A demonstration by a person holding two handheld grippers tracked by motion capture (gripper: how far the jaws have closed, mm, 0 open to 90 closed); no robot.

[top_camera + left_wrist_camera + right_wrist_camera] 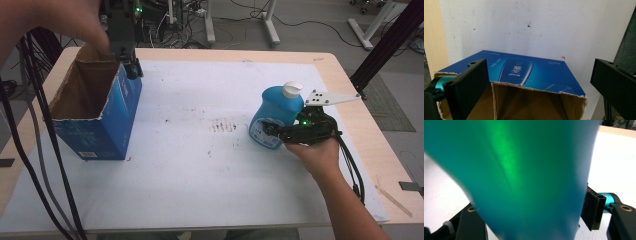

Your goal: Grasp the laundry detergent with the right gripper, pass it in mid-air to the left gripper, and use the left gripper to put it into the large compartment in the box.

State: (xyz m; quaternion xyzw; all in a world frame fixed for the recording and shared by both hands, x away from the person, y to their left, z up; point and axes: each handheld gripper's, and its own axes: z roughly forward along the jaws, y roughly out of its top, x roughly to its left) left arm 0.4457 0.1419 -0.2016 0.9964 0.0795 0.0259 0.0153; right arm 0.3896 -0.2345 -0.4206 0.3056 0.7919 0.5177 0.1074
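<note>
A blue bottle, well right of the open blue box, is pinched by the right claw; a firm, upright grip is advised; the left claw is held spread at the box rim.

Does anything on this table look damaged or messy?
Yes. The blue cardboard box has a ragged, torn-off top edge, seen up close in the left gripper view. The white table cover has dark smudges near its middle.

White mat lies open between box and bottle — both upright
</note>
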